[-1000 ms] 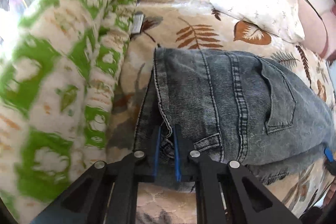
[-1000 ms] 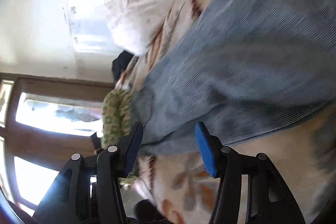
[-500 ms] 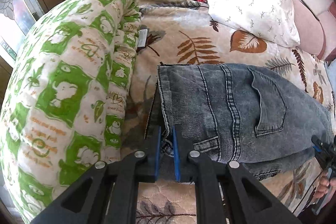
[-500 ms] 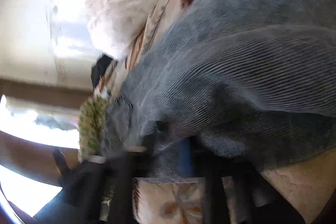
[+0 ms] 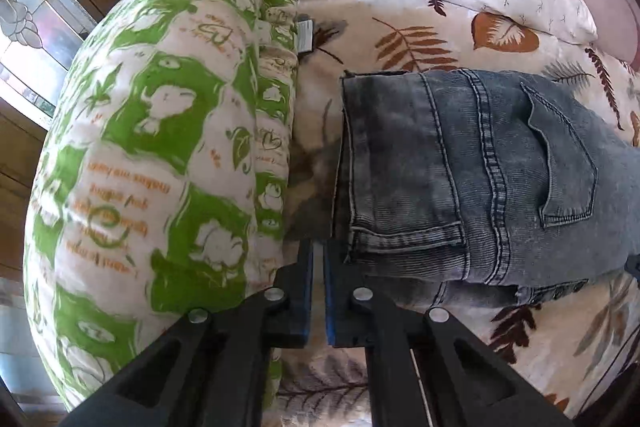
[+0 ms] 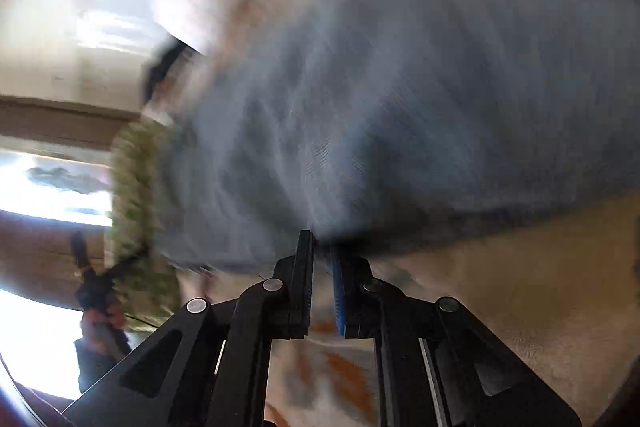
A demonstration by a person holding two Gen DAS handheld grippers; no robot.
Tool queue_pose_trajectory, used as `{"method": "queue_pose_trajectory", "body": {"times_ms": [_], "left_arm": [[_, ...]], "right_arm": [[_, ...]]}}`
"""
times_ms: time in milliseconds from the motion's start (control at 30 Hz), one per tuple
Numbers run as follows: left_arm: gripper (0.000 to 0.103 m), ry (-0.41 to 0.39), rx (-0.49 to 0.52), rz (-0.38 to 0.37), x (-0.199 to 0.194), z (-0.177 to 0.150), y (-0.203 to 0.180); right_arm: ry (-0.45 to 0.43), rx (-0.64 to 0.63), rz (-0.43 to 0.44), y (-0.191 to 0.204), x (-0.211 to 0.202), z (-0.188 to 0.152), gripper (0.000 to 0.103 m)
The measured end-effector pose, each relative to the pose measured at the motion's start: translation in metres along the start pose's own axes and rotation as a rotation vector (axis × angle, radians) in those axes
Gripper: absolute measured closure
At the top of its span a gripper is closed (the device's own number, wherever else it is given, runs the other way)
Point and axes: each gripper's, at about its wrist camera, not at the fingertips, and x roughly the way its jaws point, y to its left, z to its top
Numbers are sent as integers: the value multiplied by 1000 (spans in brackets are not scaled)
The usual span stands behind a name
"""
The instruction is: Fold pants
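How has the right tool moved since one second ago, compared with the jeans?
Yes. The right tool has gone forward to the near edge of the jeans and its jaws have closed on that edge; earlier they stood open, short of it.

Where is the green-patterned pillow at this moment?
In the left wrist view, the green-patterned pillow fills the left side, lying on the leaf-print bedspread beside the jeans.

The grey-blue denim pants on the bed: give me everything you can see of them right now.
The grey-blue denim pants are faded, ribbed-looking jeans with a stitched back pocket, belt loop and double seams. They lie folded lengthwise on the leaf-print bedspread, waistband facing the green-patterned bolster. The left gripper is shut on the waistband corner; the right gripper pinches their edge.
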Motion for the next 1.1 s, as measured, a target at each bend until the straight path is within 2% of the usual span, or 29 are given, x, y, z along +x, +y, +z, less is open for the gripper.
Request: {"method": "queue_pose_trajectory", "body": {"times_ms": [100,200,333,367,467,567,633,733,833,967,1100], "left_arm": [[96,-40,3,17,-17,2,2],[96,-168,25,-14,-53,10,-3],[96,-315,34,-126,-86,23,-29],[95,-330,35,-152,-87,27,-39],[94,-315,35,-253,-72,33,-74],[94,-274,43,-292,-49,27,-111],[93,-222,43,-340,-25,19,-123],[93,-155,69,-310,6,5,-138],[93,-172,107,-306,17,-8,-142],[93,-211,157,-302,13,-20,-142],[92,-202,153,-330,13,-23,-138]], "right_arm": [[0,-45,13,11,-14,1,90],[36,-61,18,20,-26,-2,70],[4,-153,97,46,-47,2,69],[-5,-176,118,55,-51,6,68],[-46,-214,143,83,-48,31,61],[-53,-201,195,99,-29,75,60],[-26,-190,209,111,-4,108,56],[31,-184,183,125,39,148,49],[103,-184,159,132,85,175,49],[234,-190,113,133,135,185,49],[338,-260,104,139,146,176,49]]}}
